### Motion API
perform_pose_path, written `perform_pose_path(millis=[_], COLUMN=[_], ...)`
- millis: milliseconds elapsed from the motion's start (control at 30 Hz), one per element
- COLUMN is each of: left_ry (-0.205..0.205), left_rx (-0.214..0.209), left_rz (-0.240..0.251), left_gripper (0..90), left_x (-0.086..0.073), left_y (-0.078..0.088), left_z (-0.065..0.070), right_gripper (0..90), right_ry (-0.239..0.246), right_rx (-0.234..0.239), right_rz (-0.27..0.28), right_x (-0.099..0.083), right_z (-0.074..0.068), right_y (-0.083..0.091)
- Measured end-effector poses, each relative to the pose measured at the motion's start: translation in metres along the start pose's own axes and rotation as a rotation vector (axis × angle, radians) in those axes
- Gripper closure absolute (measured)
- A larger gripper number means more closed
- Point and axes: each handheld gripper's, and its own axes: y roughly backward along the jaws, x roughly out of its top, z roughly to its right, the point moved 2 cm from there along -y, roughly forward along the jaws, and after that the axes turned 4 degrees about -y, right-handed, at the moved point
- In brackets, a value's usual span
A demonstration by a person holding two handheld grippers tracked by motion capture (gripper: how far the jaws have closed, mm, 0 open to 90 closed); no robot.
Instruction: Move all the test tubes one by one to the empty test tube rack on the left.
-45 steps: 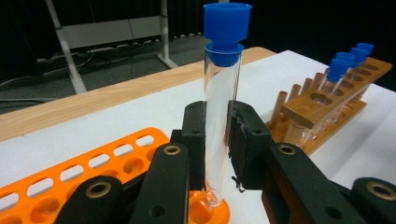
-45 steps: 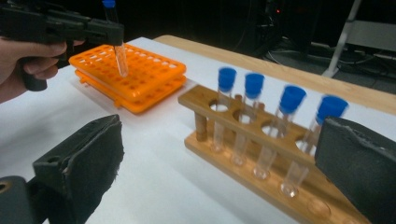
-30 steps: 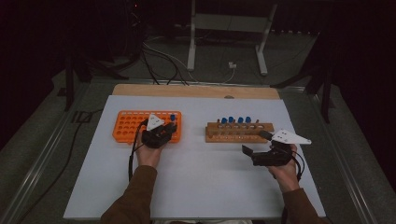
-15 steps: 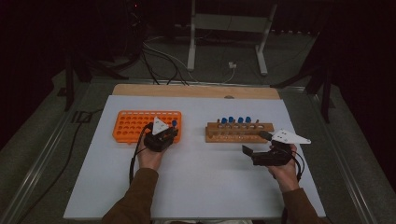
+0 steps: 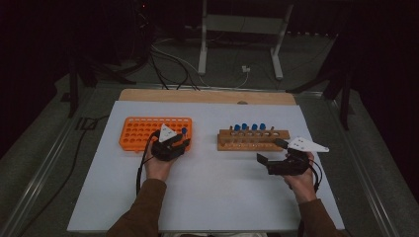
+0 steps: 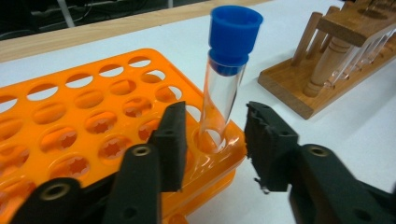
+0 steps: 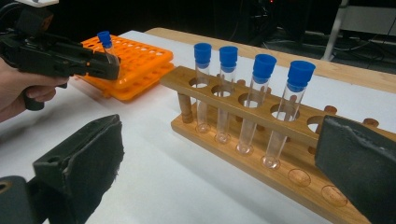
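A clear tube with a blue cap (image 6: 224,88) stands in the corner hole of the orange rack (image 6: 70,126), leaning slightly. My left gripper (image 6: 212,121) has just been opening. Its jaws now flank the tube's lower part with a gap on each side, so the pads do not press on it. In the high view this gripper (image 5: 184,143) sits at the orange rack's (image 5: 141,132) right end. My right gripper (image 7: 224,163) is wide open with nothing between its pads, hovering in front of the wooden rack (image 7: 243,112), which holds several blue-capped tubes (image 7: 261,102).
The wooden rack (image 5: 253,140) stands right of centre on the white mat (image 5: 212,197), and the orange rack left of centre. A wooden board (image 5: 207,96) edges the mat at the back. Cables and a metal stand (image 5: 237,29) lie on the floor beyond.
The left gripper's jaws have parted from the tube, which stays standing in the orange rack. Neither hand has shifted.
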Motion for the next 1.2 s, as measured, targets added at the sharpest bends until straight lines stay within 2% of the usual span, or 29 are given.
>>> perform_pose_path(millis=[100, 233, 333, 433, 533, 667, 800, 967, 1067, 1200], left_ry=[0.020, 0.068, 0.071, 0.080, 0.096, 0.085, 0.098, 0.068, 0.046, 0.055], left_rx=[0.000, -0.025, 0.001, 0.046, 0.069, 0.087, 0.102, 0.109, 0.118, 0.122], left_rz=[0.013, 0.054, 0.086, 0.097, 0.118, 0.126, 0.160, 0.175, 0.175, 0.167], left_gripper=[52.9, 45.6, 32.3, 20.1, 14.9, 3.1, 0.6, 0.6, 0.6, 0.6], left_x=[-0.001, 0.001, 0.001, -0.002, -0.005, -0.010, -0.016, -0.015, -0.015, -0.016], left_y=[0.009, 0.026, 0.043, 0.058, 0.072, 0.087, 0.100, 0.107, 0.107, 0.105], left_z=[-0.003, -0.006, -0.005, -0.006, -0.007, -0.005, -0.003, 0.000, 0.001, 0.000], right_gripper=[1.1, 1.1, 1.1, 1.1, 1.1, 1.1, 1.2, 1.2, 1.9, 4.1], right_ry=[-0.001, -0.002, -0.003, -0.002, -0.002, 0.000, 0.019, 0.046, 0.041, 0.018], right_rx=[-0.003, -0.006, -0.010, -0.014, -0.016, -0.024, -0.048, -0.080, -0.100, -0.133], right_rz=[0.003, 0.003, 0.006, 0.008, 0.009, 0.008, 0.011, 0.011, 0.007, -0.002], right_x=[0.000, 0.000, 0.000, 0.001, 0.001, 0.002, 0.007, 0.019, 0.027, 0.034], right_z=[0.000, 0.001, 0.001, 0.001, 0.001, 0.002, 0.003, 0.008, 0.016, 0.029], right_y=[0.000, 0.000, 0.000, -0.001, -0.001, -0.002, -0.002, -0.005, -0.010, -0.019])
